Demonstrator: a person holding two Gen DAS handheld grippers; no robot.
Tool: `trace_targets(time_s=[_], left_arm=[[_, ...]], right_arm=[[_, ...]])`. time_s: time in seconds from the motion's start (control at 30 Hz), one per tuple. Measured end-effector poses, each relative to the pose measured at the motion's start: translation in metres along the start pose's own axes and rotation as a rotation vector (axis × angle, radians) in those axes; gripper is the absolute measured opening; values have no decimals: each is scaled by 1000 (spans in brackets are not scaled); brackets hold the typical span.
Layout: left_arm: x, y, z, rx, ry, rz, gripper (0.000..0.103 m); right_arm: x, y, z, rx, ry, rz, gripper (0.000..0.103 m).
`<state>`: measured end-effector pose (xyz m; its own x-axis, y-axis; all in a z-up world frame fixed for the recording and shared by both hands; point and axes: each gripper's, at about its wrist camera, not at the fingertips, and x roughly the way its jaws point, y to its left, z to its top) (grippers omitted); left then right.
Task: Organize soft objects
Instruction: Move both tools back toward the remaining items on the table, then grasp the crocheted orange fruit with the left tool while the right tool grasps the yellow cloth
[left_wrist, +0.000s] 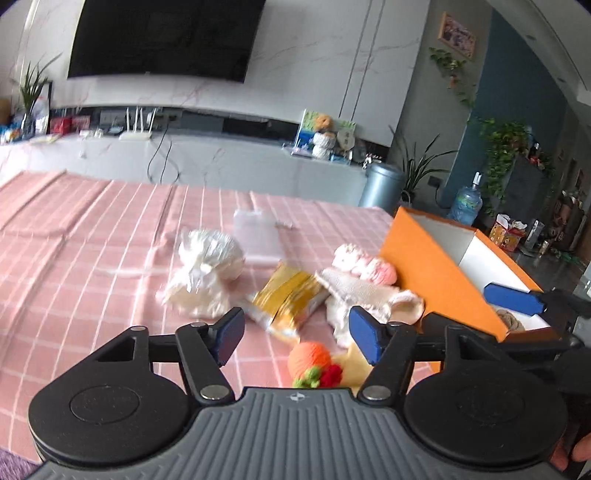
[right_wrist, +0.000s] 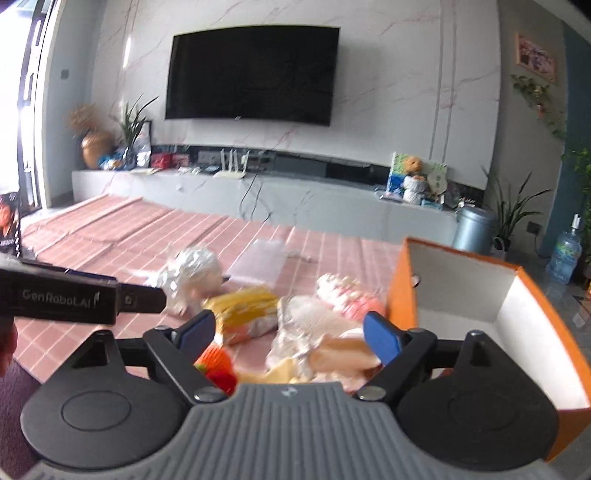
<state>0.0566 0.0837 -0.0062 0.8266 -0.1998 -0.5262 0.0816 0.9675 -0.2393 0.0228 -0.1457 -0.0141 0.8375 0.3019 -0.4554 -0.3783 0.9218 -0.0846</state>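
Note:
Soft objects lie on the pink checked cloth: a white bagged bundle (left_wrist: 207, 269), a yellow packet (left_wrist: 288, 299), a cream towel (left_wrist: 365, 295), a pink-and-white plush (left_wrist: 364, 264) and an orange knitted ball with red and green bits (left_wrist: 310, 360). An orange box with a white inside (left_wrist: 443, 266) stands at the right. My left gripper (left_wrist: 295, 332) is open and empty, just above the knitted ball. My right gripper (right_wrist: 286, 332) is open and empty above the towel (right_wrist: 314, 325), beside the box (right_wrist: 480, 314). The packet (right_wrist: 245, 312), bundle (right_wrist: 192, 277), plush (right_wrist: 347, 291) and ball (right_wrist: 216, 363) show there too.
A clear flat plastic bag (left_wrist: 256, 236) lies behind the pile. The right gripper's fingers (left_wrist: 513, 299) reach over the box rim; a brown woven item (left_wrist: 511, 321) lies inside. The left gripper's body (right_wrist: 74, 299) crosses the right view's left side. A TV console and bin (left_wrist: 382, 186) stand beyond.

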Motion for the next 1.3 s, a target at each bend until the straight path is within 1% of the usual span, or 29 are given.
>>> trace_targets(time_s=[0.1,0.17,0.2,0.23,0.3,0.37,0.43,0.47,0.57,0.7,0.83,0.9,0.97,1.0,1.03,1.1,1.13,1.17,1.2,1.23,1.27,1.3], left_arm=[[6,7,-8,-4,33,-19,70],[7,8,-15,17,44,-29,70],[9,8,-18,20,51,-33,70],[12,8,-19,18,61,-42,70],[17,7,-21,8,76,-62,70],[25,5,-27,5,96,-79,70],[35,2,-28,8,116,-69,71],[41,2,-29,6,130,-64,71],[55,0,-33,-2,169,-64,71],[68,-1,-34,-16,196,-52,77],[80,0,-35,-42,227,-28,77],[85,1,-36,-50,240,-29,76],[87,2,-36,-56,243,-40,70],[88,2,-37,-59,243,-49,60],[89,1,-36,-58,243,-69,55],[88,-2,-35,-50,235,-71,54],[86,-2,-35,-48,224,-65,54],[82,-1,-34,-48,209,-62,53],[78,2,-33,-49,199,-55,54],[74,4,-31,-50,194,-41,53],[70,8,-31,-55,188,-27,54],[66,12,-29,-67,180,-20,53]], right_arm=[[11,13,-12,-59,39,7,73],[20,15,-17,-89,71,2,61],[25,15,-19,-94,87,-1,58],[29,14,-20,-98,101,-4,50],[37,13,-23,-106,131,-3,43],[44,12,-26,-112,150,2,30],[50,11,-29,-119,162,8,29],[53,10,-30,-117,167,12,27],[63,8,-33,-103,194,25,24],[74,6,-39,-91,218,41,24],[85,5,-43,-69,248,62,24],[88,4,-45,-63,259,69,24],[90,2,-47,-53,270,77,24],[90,2,-47,-49,272,80,24],[90,2,-47,-43,271,80,24],[88,-1,-45,-20,259,88,25],[87,-3,-44,0,252,95,33],[87,-4,-43,18,246,100,43],[87,-5,-43,35,242,105,49],[88,-5,-42,48,241,106,63],[89,-4,-43,63,238,108,74],[90,-4,-43,80,231,118,76]])
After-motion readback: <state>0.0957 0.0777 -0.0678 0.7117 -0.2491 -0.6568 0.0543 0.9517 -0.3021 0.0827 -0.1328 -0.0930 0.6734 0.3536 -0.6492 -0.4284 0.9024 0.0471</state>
